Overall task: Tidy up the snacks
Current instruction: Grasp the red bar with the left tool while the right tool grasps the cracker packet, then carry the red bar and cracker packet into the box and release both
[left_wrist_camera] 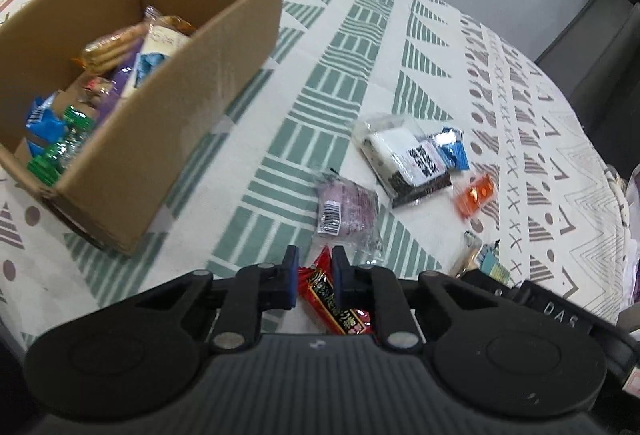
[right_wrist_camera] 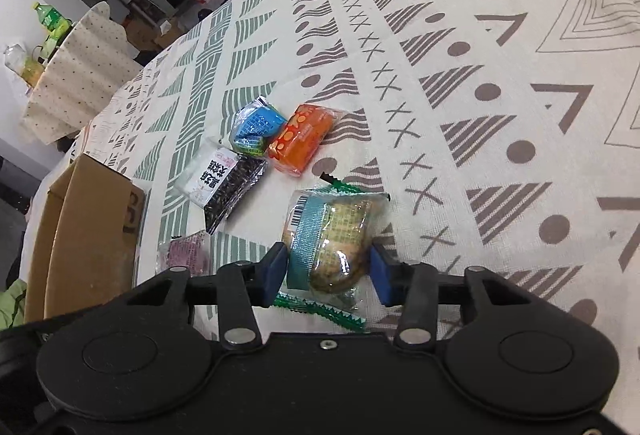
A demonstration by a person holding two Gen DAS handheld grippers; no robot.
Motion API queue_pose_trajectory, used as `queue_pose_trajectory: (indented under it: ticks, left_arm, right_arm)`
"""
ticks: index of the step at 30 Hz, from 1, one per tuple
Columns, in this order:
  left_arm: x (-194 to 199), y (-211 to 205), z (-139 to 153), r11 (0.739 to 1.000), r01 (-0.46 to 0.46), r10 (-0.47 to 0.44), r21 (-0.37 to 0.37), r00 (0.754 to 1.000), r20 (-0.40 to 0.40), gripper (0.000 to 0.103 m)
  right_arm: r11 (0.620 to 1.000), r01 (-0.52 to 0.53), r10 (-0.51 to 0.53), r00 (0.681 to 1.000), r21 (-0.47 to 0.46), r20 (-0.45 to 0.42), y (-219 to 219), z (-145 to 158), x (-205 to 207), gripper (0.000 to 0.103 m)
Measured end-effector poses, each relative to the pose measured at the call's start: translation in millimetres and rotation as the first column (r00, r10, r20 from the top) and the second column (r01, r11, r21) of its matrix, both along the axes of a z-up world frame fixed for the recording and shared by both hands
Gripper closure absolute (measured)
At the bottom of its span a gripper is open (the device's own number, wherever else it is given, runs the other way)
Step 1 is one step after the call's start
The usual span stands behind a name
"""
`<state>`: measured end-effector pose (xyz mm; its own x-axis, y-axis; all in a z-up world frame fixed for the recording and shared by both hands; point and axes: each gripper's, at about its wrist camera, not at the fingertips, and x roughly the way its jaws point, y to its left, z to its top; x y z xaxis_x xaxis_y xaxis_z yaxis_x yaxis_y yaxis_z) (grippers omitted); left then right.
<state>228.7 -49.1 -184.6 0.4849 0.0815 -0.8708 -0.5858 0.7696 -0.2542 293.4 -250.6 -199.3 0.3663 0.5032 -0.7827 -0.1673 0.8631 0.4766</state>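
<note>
In the left wrist view my left gripper (left_wrist_camera: 316, 267) is shut on a red snack packet (left_wrist_camera: 320, 289), just above the patterned tablecloth (left_wrist_camera: 360, 47). To its left stands an open cardboard box (left_wrist_camera: 168, 139) with several snacks inside. In the right wrist view my right gripper (right_wrist_camera: 328, 269) has its blue pads against both sides of a clear packet with a teal band and green edges (right_wrist_camera: 332, 235), which lies on the cloth. Loose on the table are a purple packet (left_wrist_camera: 346, 211), a white-and-black packet (right_wrist_camera: 224, 179), a blue packet (right_wrist_camera: 256, 129) and an orange packet (right_wrist_camera: 302, 139).
The box's corner (right_wrist_camera: 88, 219) shows at the left of the right wrist view. Beyond the table edge a chair with a dotted cover (right_wrist_camera: 76, 75) holds bottles (right_wrist_camera: 50, 21). The right gripper's black body (left_wrist_camera: 552, 309) sits close beside my left gripper.
</note>
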Motion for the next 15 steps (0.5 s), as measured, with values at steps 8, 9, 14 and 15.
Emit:
queue_pose_trajectory:
  ticks: [8, 9, 14, 15]
  left_arm:
    - [-11.8, 13.7, 21.7, 1.0, -0.02, 0.021, -0.006, 0.999, 0.042, 0.092]
    - [-12.9, 15.4, 24.5, 1.0, -0.023, 0.024, -0.008, 0.999, 0.046, 0.092]
    - [-21.0, 23.6, 41.5, 0.999, -0.03, 0.031, -0.014, 0.996, 0.08, 0.092]
    - [-23.0, 25.7, 45.1, 0.999, -0.032, 0.033, -0.015, 0.996, 0.086, 0.092]
  right_arm:
    - [0.996, 0.034, -0.032, 0.999, 0.088, -0.024, -11.1, 10.4, -12.0, 0.062]
    - [0.995, 0.041, -0.038, 0.999, 0.096, -0.025, -12.2, 12.0, -13.3, 0.062]
    - [0.987, 0.053, -0.052, 0.999, 0.155, -0.009, -16.9, 28.6, -22.9, 0.062]
    - [0.985, 0.05, -0.051, 0.999, 0.167, 0.002, -17.0, 34.0, -25.2, 0.062]
